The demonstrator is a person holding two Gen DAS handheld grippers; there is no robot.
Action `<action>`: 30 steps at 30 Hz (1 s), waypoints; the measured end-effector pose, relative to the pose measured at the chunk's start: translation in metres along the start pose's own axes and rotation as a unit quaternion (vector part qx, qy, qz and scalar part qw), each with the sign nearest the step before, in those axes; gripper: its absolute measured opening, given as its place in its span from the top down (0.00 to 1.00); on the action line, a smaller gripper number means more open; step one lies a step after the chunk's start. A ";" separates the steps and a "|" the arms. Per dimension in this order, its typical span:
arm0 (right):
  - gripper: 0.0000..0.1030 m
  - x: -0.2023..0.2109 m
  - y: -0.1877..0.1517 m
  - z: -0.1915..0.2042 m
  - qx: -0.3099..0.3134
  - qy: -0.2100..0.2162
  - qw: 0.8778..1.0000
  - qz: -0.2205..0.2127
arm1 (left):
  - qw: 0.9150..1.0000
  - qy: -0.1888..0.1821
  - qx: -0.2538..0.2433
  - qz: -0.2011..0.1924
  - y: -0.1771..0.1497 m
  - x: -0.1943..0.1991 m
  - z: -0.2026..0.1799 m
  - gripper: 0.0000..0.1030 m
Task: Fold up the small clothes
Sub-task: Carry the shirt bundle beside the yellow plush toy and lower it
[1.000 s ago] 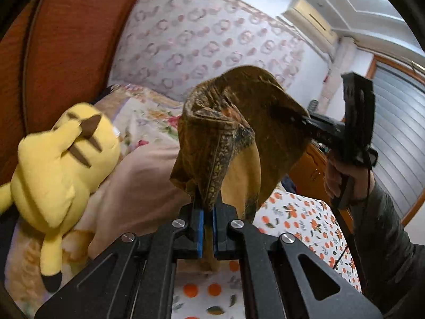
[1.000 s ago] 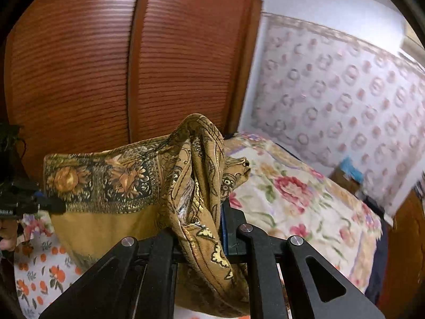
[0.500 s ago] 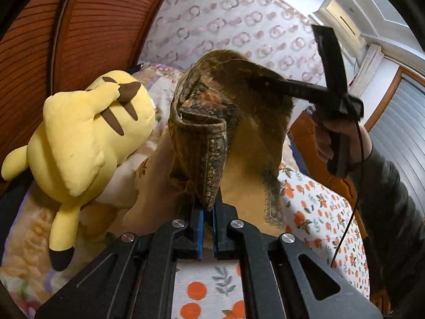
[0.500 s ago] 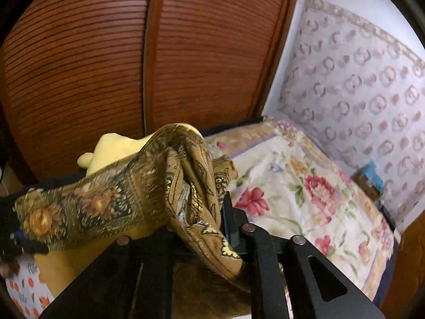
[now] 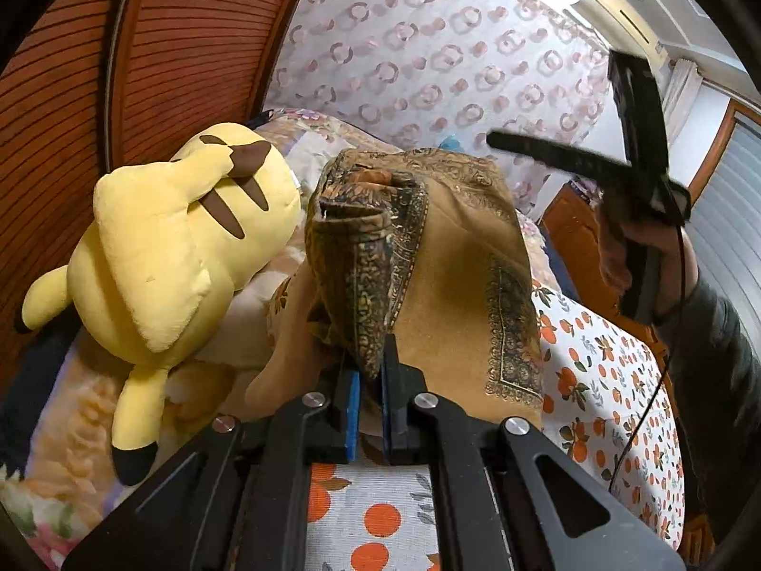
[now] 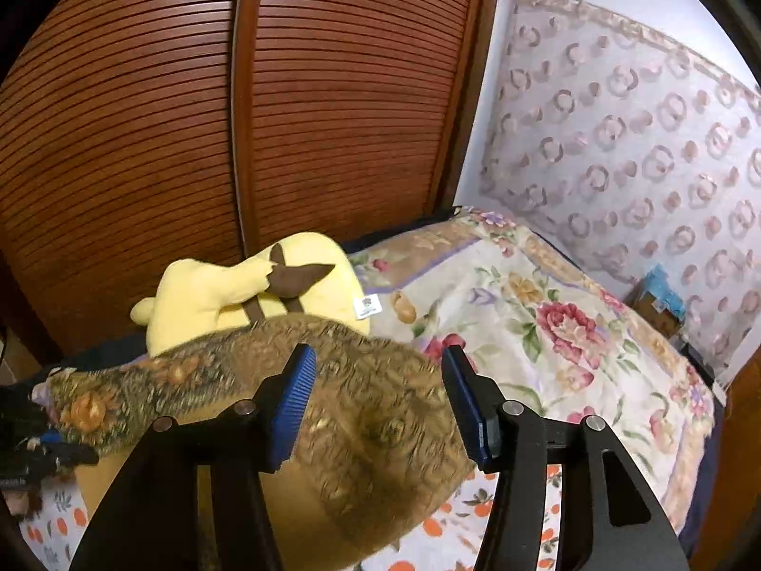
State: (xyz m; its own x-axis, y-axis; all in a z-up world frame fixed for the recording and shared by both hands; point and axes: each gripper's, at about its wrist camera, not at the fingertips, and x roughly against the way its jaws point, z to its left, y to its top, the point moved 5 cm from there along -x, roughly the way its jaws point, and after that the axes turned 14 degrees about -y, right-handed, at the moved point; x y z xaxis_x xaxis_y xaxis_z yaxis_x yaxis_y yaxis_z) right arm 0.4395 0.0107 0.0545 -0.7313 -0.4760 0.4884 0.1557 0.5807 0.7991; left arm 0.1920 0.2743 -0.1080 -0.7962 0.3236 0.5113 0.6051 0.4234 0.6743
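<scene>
A mustard-brown patterned cloth (image 5: 456, 257) hangs over the bed. My left gripper (image 5: 368, 409) is shut on a bunched corner of it and holds it up. In the right wrist view my right gripper (image 6: 378, 404) is open, its blue pads (image 6: 295, 399) apart, with the cloth (image 6: 361, 423) dropping, blurred, below and between them. In the left wrist view the right gripper (image 5: 504, 140) is held in a hand at upper right, just clear of the cloth.
A yellow plush toy (image 5: 176, 247) lies on the bed at left, also in the right wrist view (image 6: 247, 295). An orange-print sheet (image 5: 613, 380) and a floral blanket (image 6: 547, 323) cover the bed. A slatted wooden wardrobe (image 6: 238, 119) stands behind.
My right gripper has opened and let go of the cloth, which falls away from it. The left gripper still holds its corner and has tilted down toward the bed.
</scene>
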 end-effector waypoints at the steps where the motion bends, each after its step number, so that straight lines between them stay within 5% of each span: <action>1: 0.45 -0.002 -0.008 -0.001 -0.001 0.009 1.000 0.007 | 1.000 0.002 -0.002 0.000 0.000 0.001 0.000 0.91; 4: 0.45 -0.007 -0.026 0.002 -0.001 0.009 1.000 0.026 | 1.000 0.002 -0.005 -0.001 0.001 0.003 0.000 0.87; 10: 0.44 -0.046 -0.040 0.003 -0.020 0.008 0.998 0.063 | 0.999 0.024 -0.022 -0.011 0.005 0.014 0.000 0.40; 11: 0.44 -0.051 -0.040 0.004 -0.026 0.010 0.998 0.065 | 0.999 0.029 -0.025 -0.018 0.006 0.017 -0.001 0.20; 12: 0.43 -0.055 -0.039 0.005 -0.033 0.012 0.997 0.064 | 0.998 0.039 -0.032 -0.028 0.009 0.022 -0.001 0.11; 14: 0.42 -0.056 -0.034 0.006 -0.045 0.013 0.997 0.060 | 0.997 0.057 -0.044 -0.035 0.012 0.026 -0.001 0.00; 30: 0.42 0.019 -0.062 0.041 -0.058 0.015 0.998 0.031 | 0.983 0.141 -0.098 -0.065 0.038 0.023 0.010 0.00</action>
State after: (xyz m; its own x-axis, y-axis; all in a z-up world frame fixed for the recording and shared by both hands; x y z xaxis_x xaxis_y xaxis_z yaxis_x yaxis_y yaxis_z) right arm 0.3893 -0.0074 0.0000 -0.6982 -0.4620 0.5469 0.2775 0.5296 0.8016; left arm 0.1973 0.3063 -0.0757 -0.8522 0.0184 0.5229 0.5085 0.2650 0.8193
